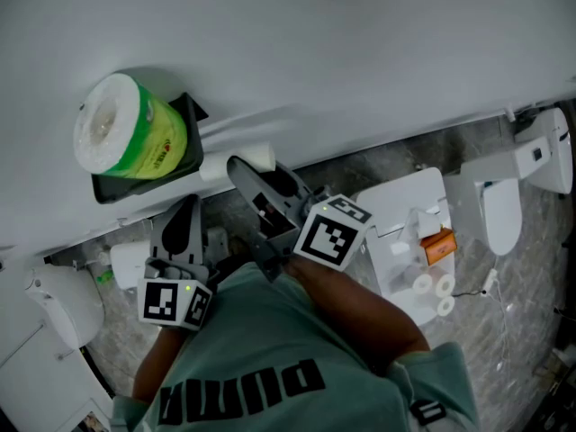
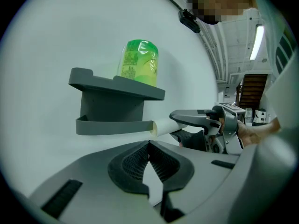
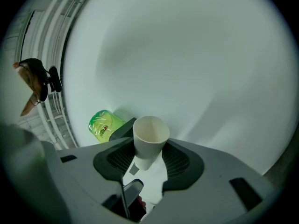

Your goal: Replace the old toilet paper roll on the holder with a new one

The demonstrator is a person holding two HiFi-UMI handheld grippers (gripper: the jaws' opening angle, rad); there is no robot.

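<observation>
We see the right gripper (image 1: 245,175) reaching toward the white wall (image 1: 360,52), its fingers clamped on the old roll, which is a bare white cardboard tube (image 1: 238,162). In the right gripper view the tube (image 3: 150,141) stands between the 2 ribbed pads (image 3: 177,160), pressed on both sides, with its open end facing the wall.

The dark grey holder (image 1: 193,126) is fixed to the wall. From the left gripper view, the tube (image 2: 164,125) lies level, with its end at the free end of the holder's lower bar (image 2: 114,126). We cannot tell whether the 2 touch.

The new roll (image 1: 130,138), in green wrapping, sits on the holder's top shelf (image 2: 117,85), and it shows upright there (image 2: 139,62). In the right gripper view it appears low and left of the tube (image 3: 105,125).

The left gripper (image 1: 186,210) hangs below the holder, apart from it. Its fingers are together at the tips, with nothing between them (image 2: 148,147). It looks across at the right gripper (image 2: 201,122), which holds the tube's far end.

On the grey marbled floor (image 1: 540,268), well to the right, a white box (image 1: 405,201) carries 3 small white rolls (image 1: 423,285) and an orange packet (image 1: 438,246).
</observation>
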